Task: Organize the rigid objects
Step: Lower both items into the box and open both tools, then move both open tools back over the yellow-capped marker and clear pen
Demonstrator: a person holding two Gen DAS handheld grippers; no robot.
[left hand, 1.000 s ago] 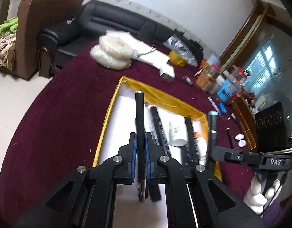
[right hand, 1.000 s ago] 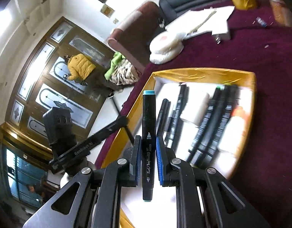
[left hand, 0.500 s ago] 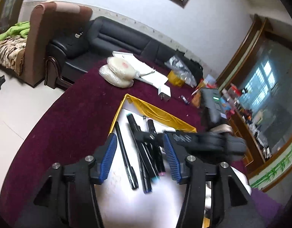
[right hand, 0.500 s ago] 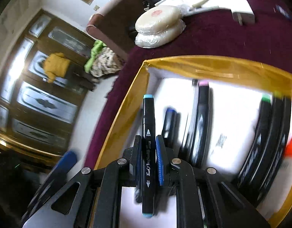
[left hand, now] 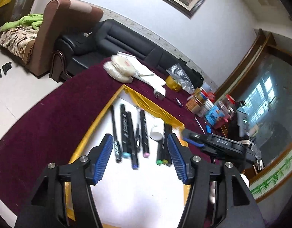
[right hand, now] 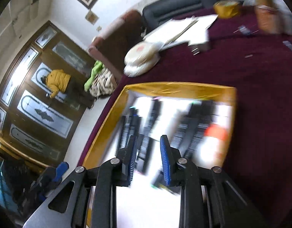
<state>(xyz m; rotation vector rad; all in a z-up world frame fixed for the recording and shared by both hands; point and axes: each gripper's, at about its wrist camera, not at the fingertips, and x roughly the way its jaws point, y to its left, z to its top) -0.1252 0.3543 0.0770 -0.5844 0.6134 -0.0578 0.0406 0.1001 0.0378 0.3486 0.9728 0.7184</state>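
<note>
The left gripper (left hand: 139, 156) hangs over the near, bare part of the white tray (left hand: 138, 193) with its jaws spread and opening, nothing between the blue pads; its own arms cut off the tray's near edge. Beyond it the black markers (left hand: 126, 131) lie side by side on the tray floor, coloured caps toward the camera; a second clump of markers (left hand: 164, 144) lies just to the right, partly hidden behind the right-hand pad, with a small white bottle (left hand: 157, 129) beside it. The right gripper (right hand: 147, 157) hovers above the same tray (right hand: 111, 117), its jaws a little apart and opening, empty; that view is smeared, so the dark markers (right hand: 152, 117) below read only as streaks, and an orange-and-white thing (right hand: 214, 140) at the tray's right is perhaps a bottle. The tray's yellow rim sits on the maroon-covered table (left hand: 56, 117); farther off lie round white packs (left hand: 119, 69) and papers (left hand: 146, 72), then the black sofa (left hand: 115, 38).
</note>
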